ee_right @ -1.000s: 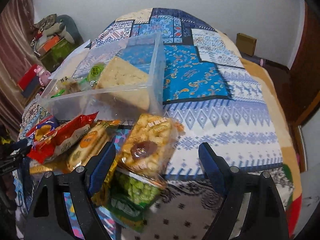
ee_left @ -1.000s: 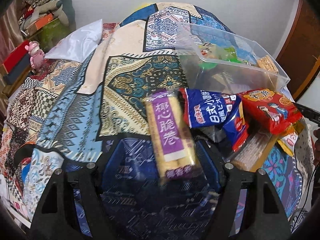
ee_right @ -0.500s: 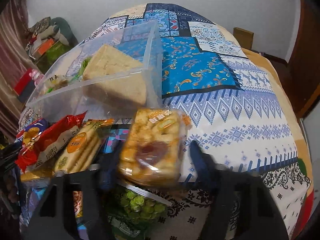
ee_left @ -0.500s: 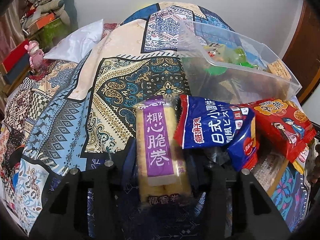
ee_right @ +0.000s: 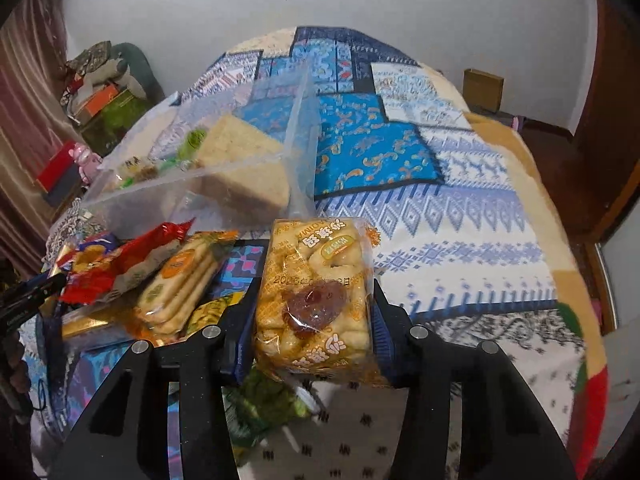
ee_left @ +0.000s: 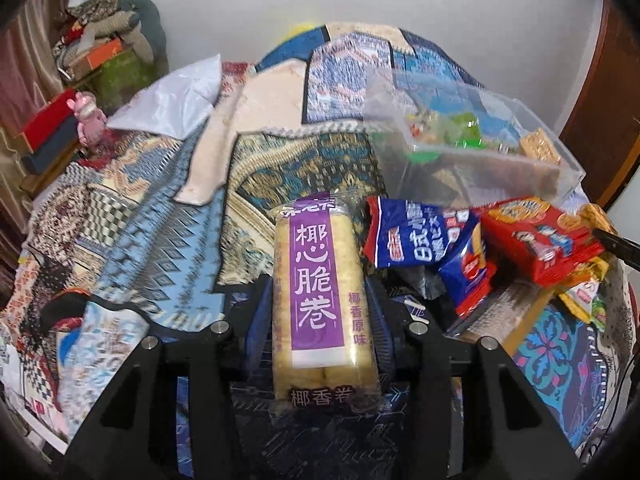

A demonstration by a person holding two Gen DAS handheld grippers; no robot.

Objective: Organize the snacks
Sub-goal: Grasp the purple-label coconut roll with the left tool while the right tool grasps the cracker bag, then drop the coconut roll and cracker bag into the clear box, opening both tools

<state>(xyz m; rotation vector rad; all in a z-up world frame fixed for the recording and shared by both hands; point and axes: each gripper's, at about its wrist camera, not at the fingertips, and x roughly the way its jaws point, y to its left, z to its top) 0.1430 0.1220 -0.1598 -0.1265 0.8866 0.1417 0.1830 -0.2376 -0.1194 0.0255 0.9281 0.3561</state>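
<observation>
In the left wrist view, my left gripper [ee_left: 316, 304] is shut on a long pack of egg rolls with a purple label [ee_left: 320, 280], its pads pressing both sides. My right gripper [ee_right: 314, 308] holds a clear pack of yellow puffed sticks with a brown sweet in the middle [ee_right: 316, 276]. Its jaws are still closing, and the pads press on the pack. A clear plastic bin [ee_left: 480, 168] [ee_right: 192, 192] stands just beyond both packs. It holds a large cracker block [ee_right: 244, 160] and some green-wrapped snacks [ee_left: 464, 132].
Everything rests on a bed under a patterned quilt [ee_right: 440, 220]. Between the grippers lies a snack pile: a blue packet [ee_left: 424, 244], a red packet [ee_left: 536, 236] [ee_right: 120, 260], a cracker pack [ee_right: 180, 284] and a green pea pack [ee_right: 260, 404]. A white pillow [ee_left: 172, 100] lies at the far left.
Both grippers went from wide open around their packs to closed on them. Each pack now sits a little higher against the bin than before.
</observation>
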